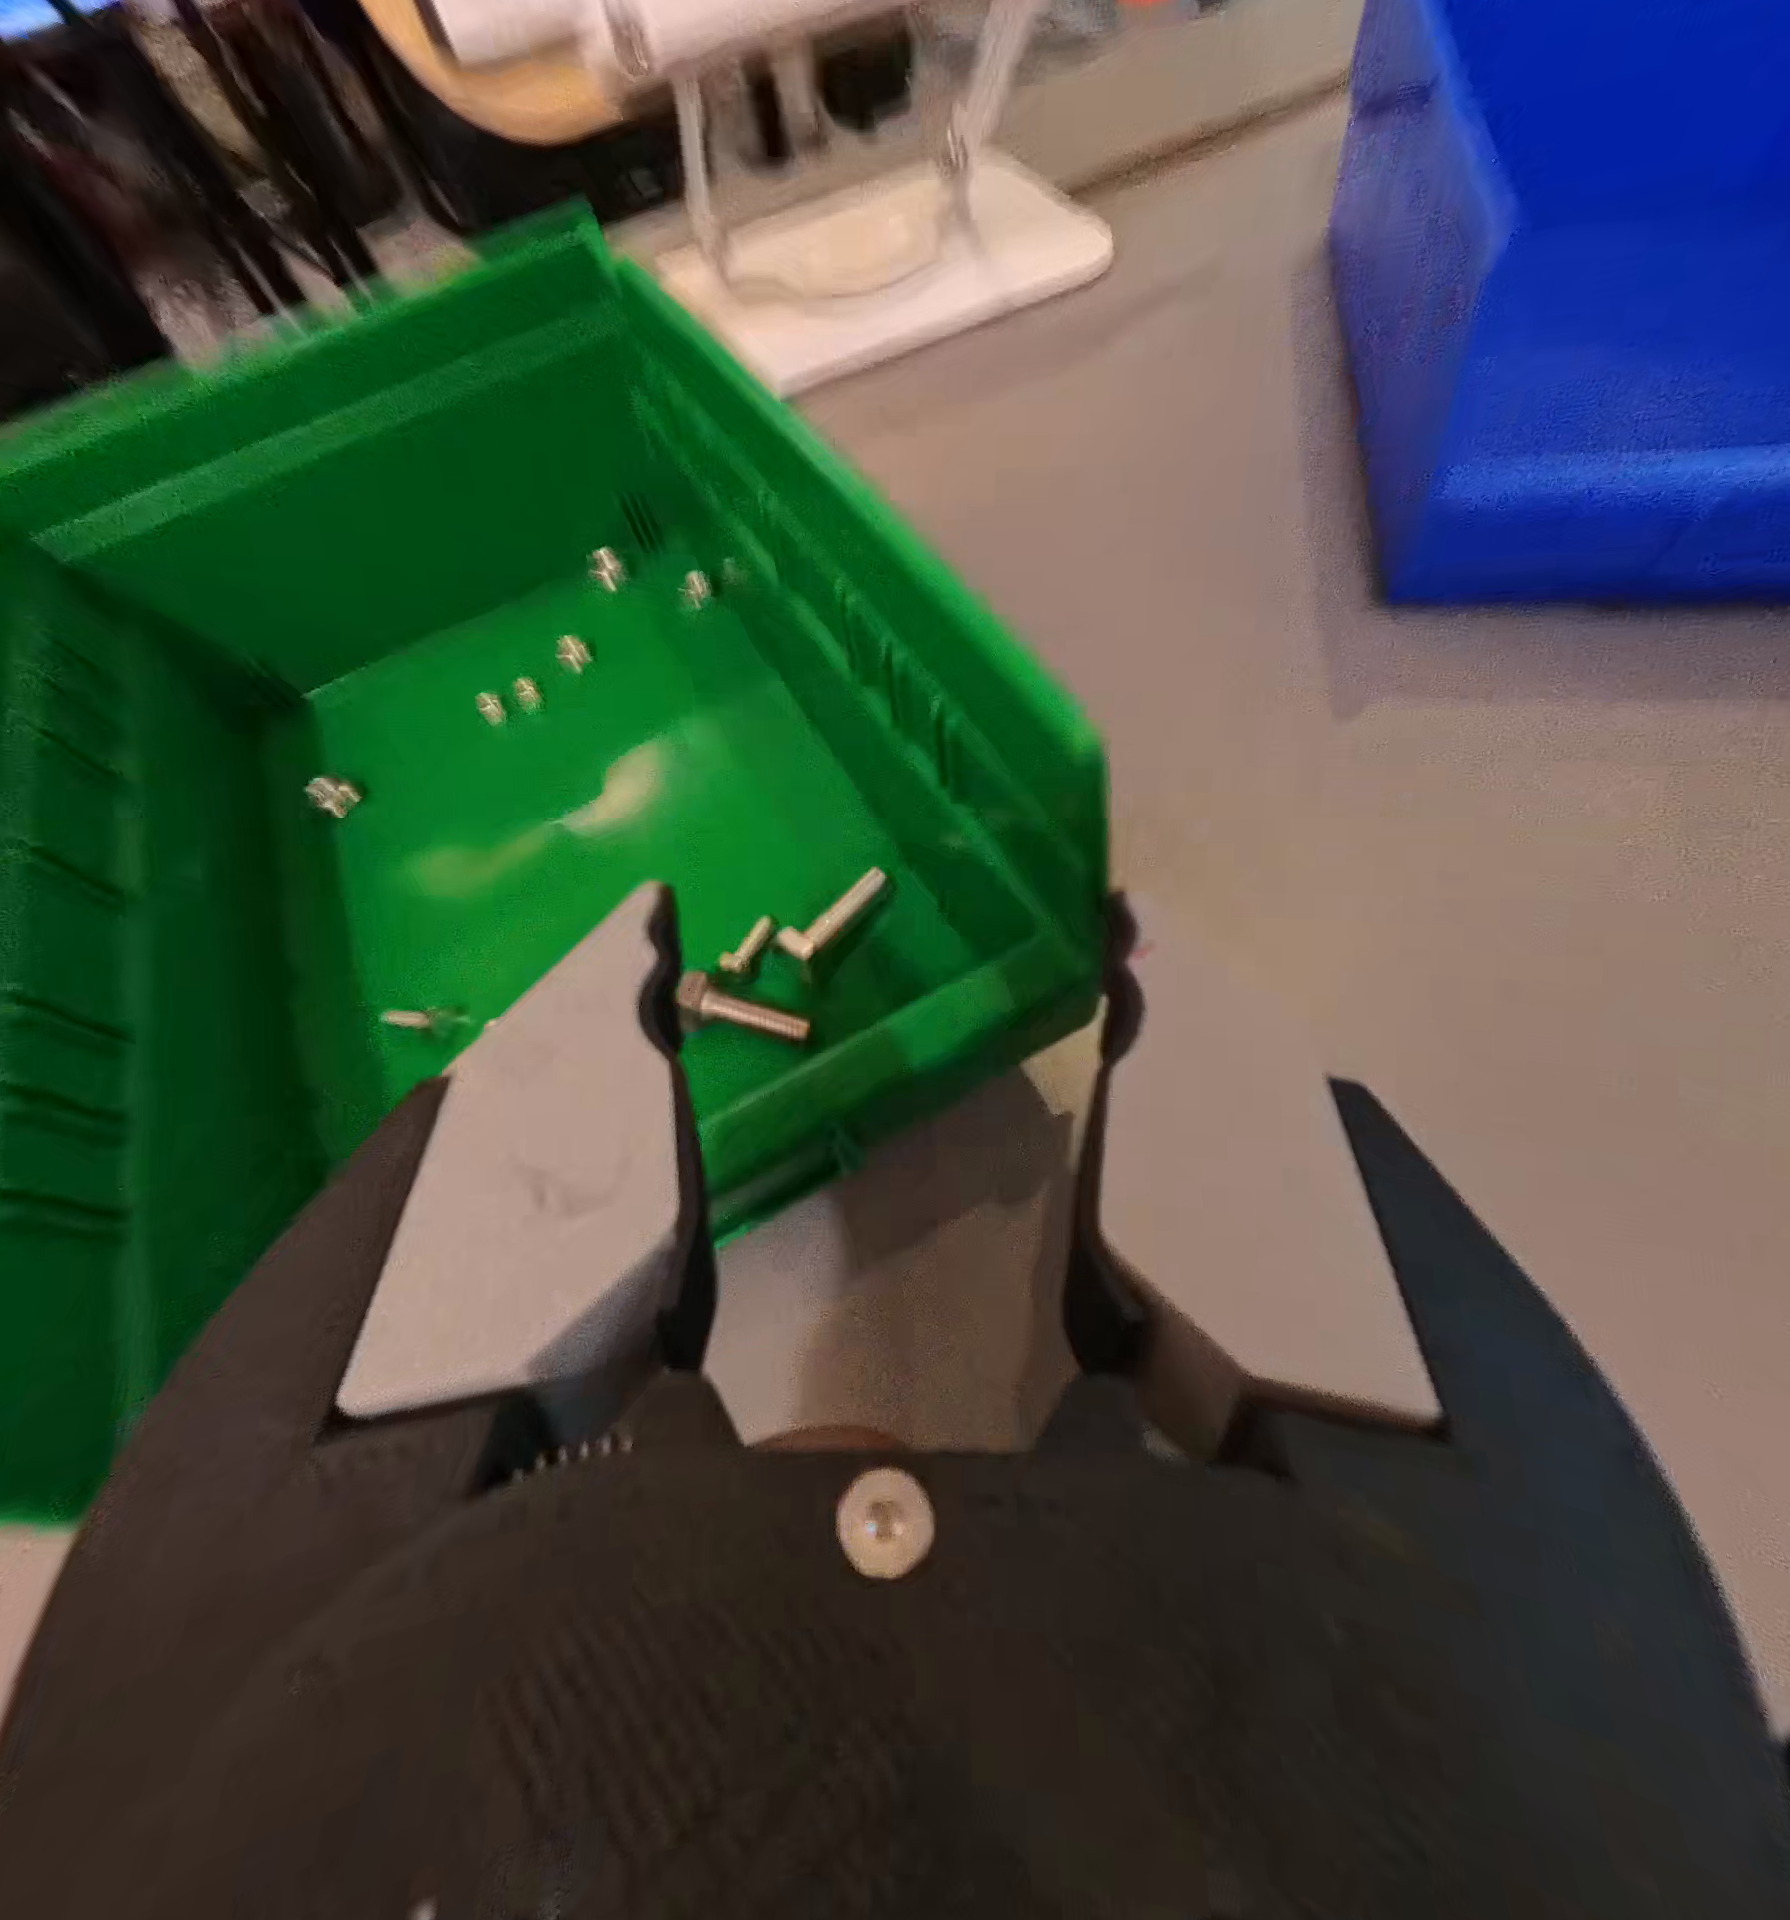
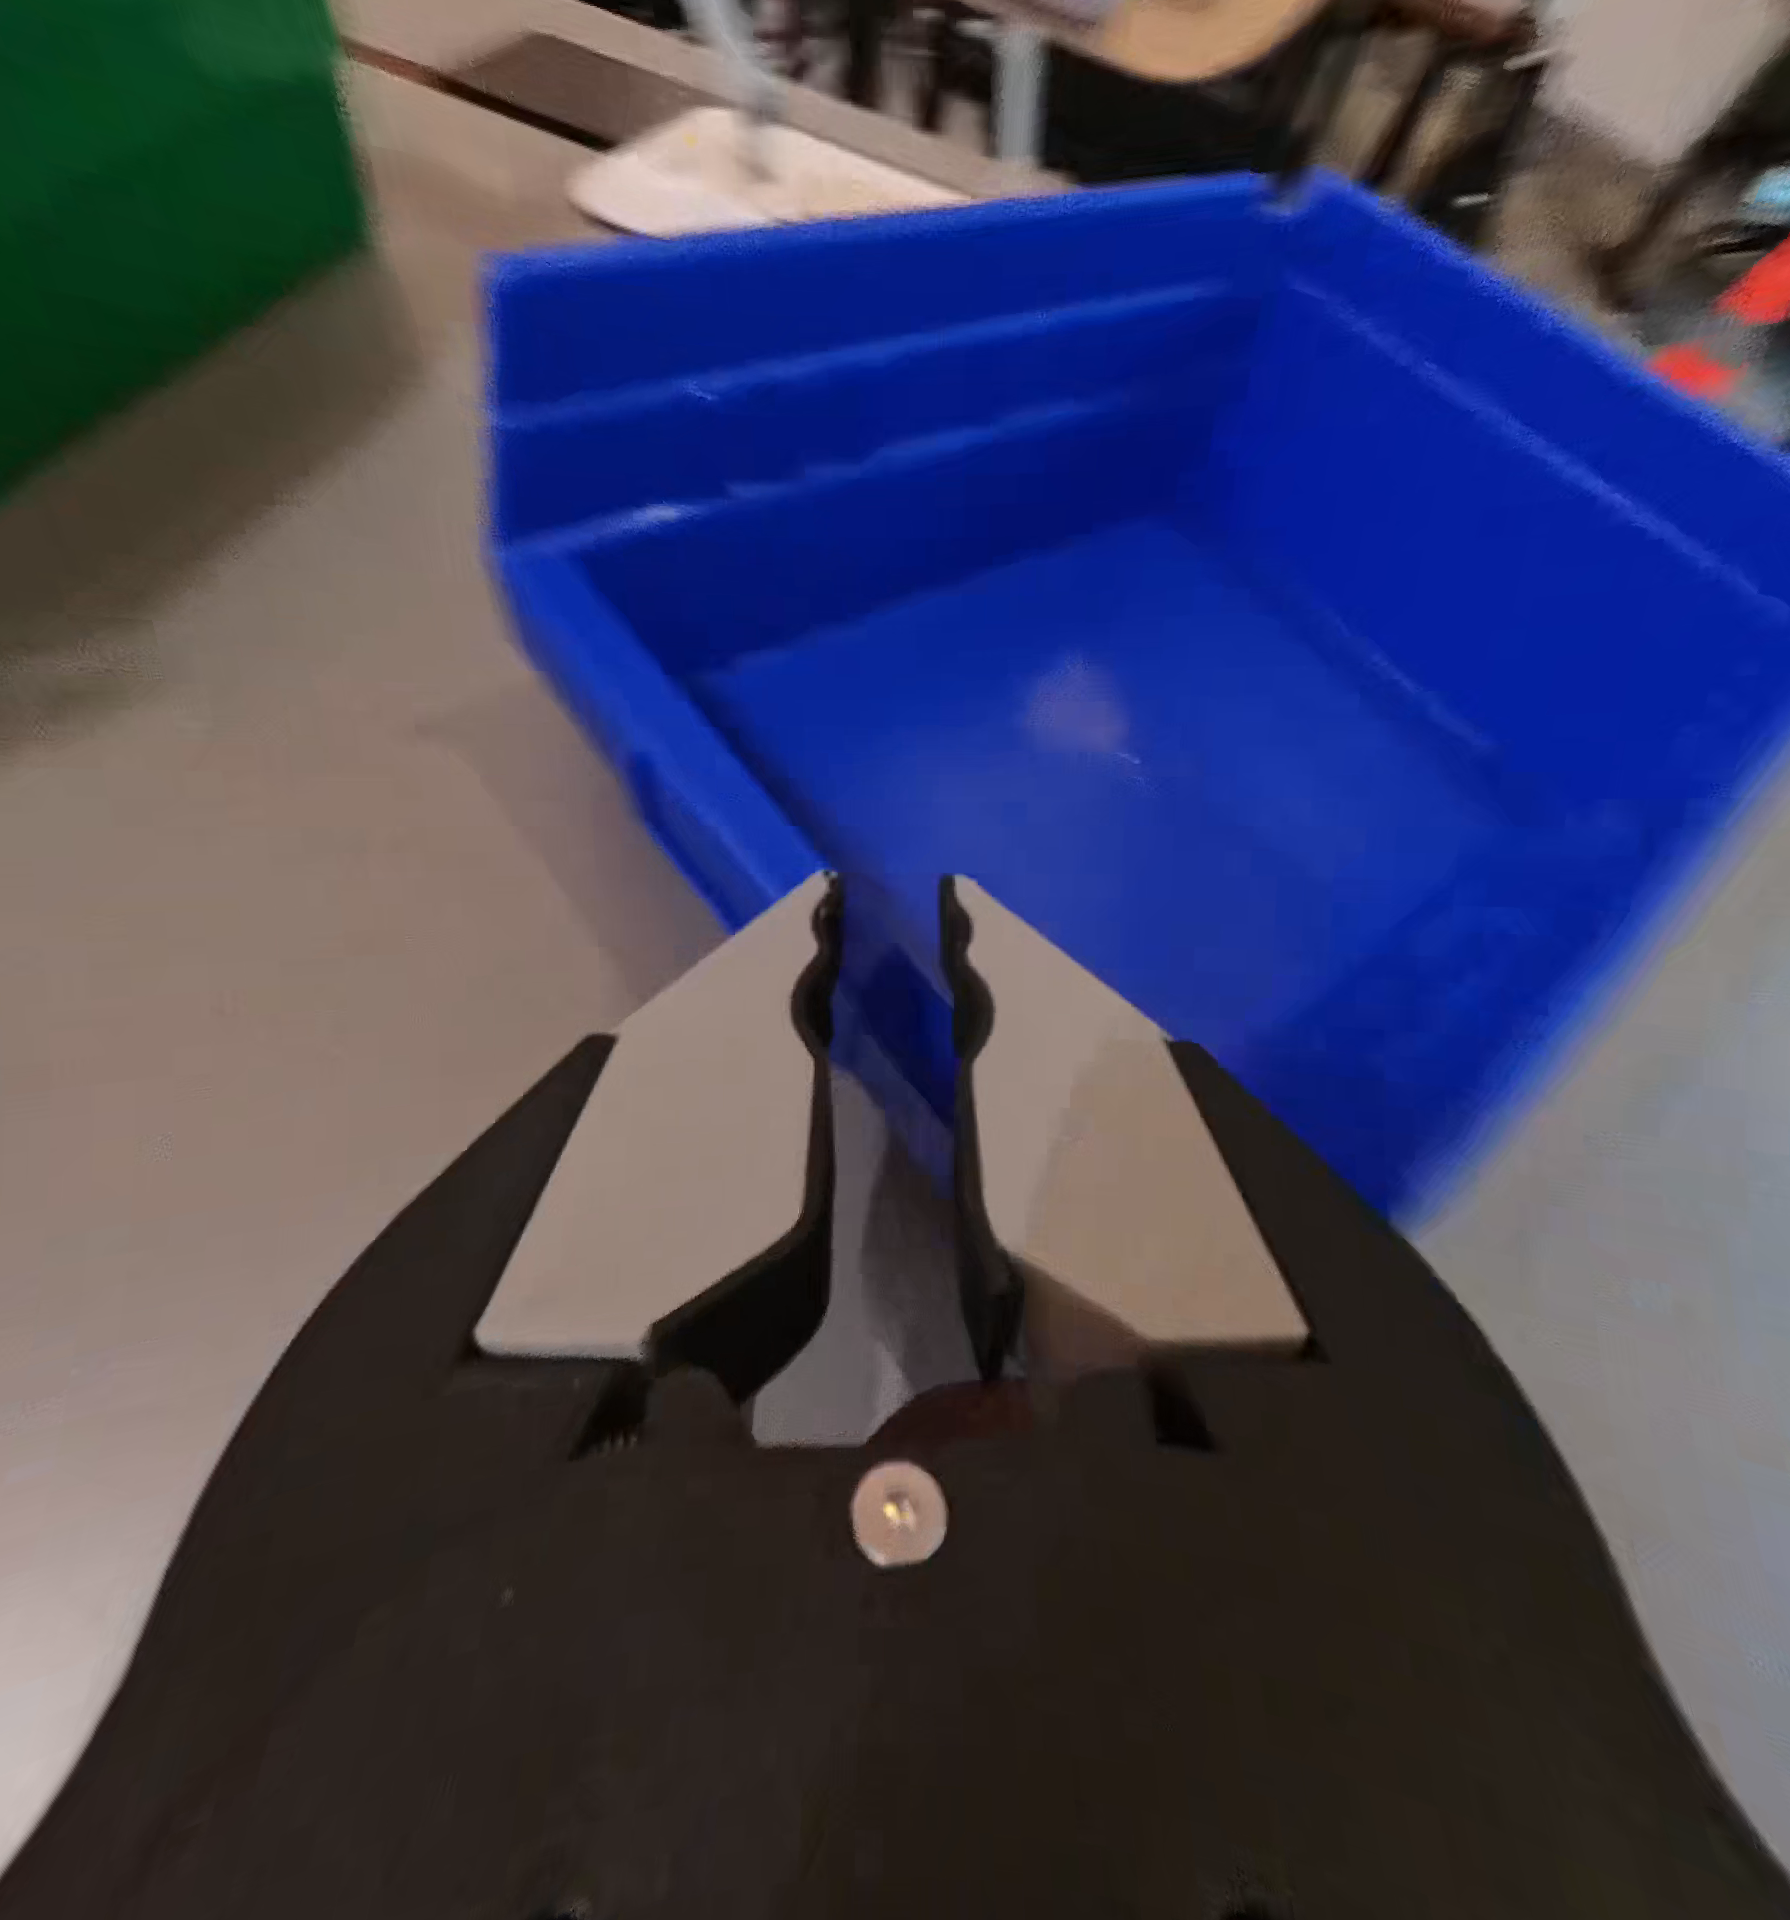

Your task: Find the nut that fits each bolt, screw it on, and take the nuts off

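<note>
The nearest bolt [image 1: 743,1013] is lying flat in the green bin [image 1: 870,665], head toward the left claw's [image 1: 891,971] left finger, shank pointing right. That claw is hanging wide apart and nearest; the right claw [image 2: 889,914], narrowly parted and holding nothing, is facing the blue bin [image 2: 1493,436].

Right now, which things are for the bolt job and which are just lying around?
For the job:
- bolts in the green bin
- small nuts at its back
- left gripper, jaws open
- right gripper

Just lying around:
- blue bin
- white stand
</note>
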Motion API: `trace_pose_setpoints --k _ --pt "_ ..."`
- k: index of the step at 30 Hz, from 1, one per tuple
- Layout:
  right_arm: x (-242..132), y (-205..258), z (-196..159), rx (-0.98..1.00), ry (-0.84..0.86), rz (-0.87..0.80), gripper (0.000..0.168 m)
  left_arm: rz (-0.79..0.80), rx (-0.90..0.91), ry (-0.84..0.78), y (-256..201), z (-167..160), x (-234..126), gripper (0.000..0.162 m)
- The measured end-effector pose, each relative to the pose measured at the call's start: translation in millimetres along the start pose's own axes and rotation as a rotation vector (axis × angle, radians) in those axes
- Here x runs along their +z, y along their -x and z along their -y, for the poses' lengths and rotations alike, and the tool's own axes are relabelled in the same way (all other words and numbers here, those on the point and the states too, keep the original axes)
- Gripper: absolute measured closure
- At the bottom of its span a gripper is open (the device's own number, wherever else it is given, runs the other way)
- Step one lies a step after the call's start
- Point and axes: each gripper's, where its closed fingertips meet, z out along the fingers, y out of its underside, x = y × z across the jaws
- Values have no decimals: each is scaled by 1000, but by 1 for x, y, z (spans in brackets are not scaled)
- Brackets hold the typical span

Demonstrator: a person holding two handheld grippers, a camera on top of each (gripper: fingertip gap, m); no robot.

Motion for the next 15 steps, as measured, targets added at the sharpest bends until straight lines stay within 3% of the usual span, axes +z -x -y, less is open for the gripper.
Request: trace_pose_setpoints --k 2,7,9,12,15 --pt "-12 -40 -21 -9 25 -51 168 -67 -88 -9 9 -12 11 60" --pt "-25 -161 -58 -58 84 -317 168 -63 -125 -15 29 -17 13 47" --pt "-23 -187 -65 -14 82 -293 168 -77 -141 13 31 -22 14 47" --pt "-21 -206 -71 95 82 -226 168 -187 -144 32 9 -24 11 75" --pt "-33 -171 -53 213 -34 55 124 -261 -144 -6 -20 -16 8 68"
